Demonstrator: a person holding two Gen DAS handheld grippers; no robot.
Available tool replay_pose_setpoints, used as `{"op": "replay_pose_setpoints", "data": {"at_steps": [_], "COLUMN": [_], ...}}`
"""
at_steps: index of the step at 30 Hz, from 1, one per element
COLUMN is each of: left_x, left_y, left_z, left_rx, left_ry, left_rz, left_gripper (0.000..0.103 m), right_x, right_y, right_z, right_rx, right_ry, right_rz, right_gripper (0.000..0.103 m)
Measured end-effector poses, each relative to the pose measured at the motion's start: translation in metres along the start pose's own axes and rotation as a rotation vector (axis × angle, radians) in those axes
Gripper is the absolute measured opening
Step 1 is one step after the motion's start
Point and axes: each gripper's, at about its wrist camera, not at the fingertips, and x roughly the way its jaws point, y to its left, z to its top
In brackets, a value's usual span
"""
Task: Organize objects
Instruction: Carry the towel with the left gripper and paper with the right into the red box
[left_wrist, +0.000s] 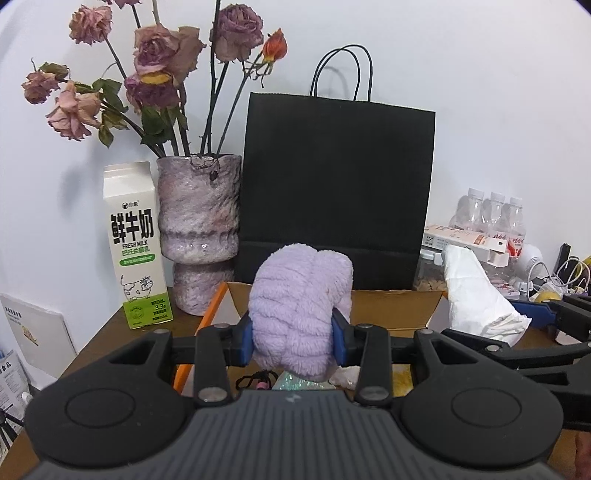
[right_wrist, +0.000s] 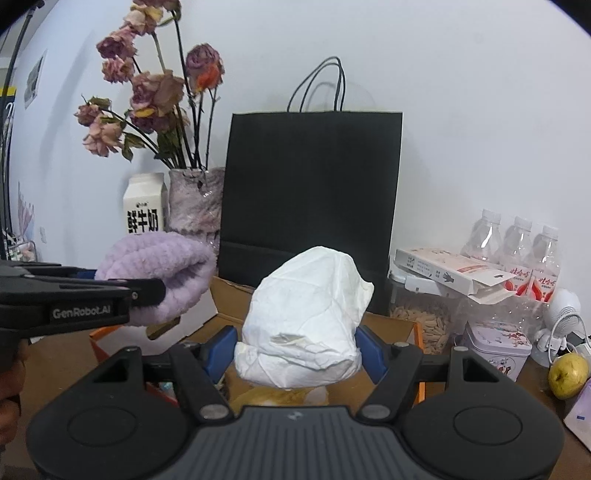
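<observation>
My left gripper (left_wrist: 295, 338) is shut on a fluffy lilac cloth (left_wrist: 299, 306) and holds it above an open cardboard box (left_wrist: 391, 306). The cloth also shows in the right wrist view (right_wrist: 159, 273), at the left. My right gripper (right_wrist: 297, 350) is shut on a crumpled white paper bundle (right_wrist: 303, 317) and holds it above the same box (right_wrist: 388, 328). The bundle also shows in the left wrist view (left_wrist: 476, 291), at the right. Inside the box lie small items, partly hidden: a black cord, something iridescent and something yellow.
A black paper bag (left_wrist: 336, 192) stands behind the box against the wall. A milk carton (left_wrist: 135, 243) and a vase of dried roses (left_wrist: 199, 229) stand at the left. Water bottles (right_wrist: 517, 251), a jar of seeds (right_wrist: 424, 317), a tin (right_wrist: 495, 347) and a pear (right_wrist: 567, 373) crowd the right.
</observation>
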Motion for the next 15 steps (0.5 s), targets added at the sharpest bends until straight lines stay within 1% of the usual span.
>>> {"op": "replay_pose_setpoints", "data": {"at_steps": [8, 15], "left_x": [0.027, 0.045], "left_y": [-0.004, -0.003], "left_z": [0.003, 0.002], "left_rx": [0.027, 0.034], "left_ry": [0.022, 0.035], "left_rz": [-0.016, -0.02], "left_gripper": [0.04, 0.04], "right_x": [0.026, 0.043], "right_y": [-0.008, -0.019], "right_z": [-0.002, -0.008], "right_rx": [-0.01, 0.01], "right_ry": [0.051, 0.082], "right_rz": [-0.004, -0.018], "right_gripper": [0.069, 0.07]}}
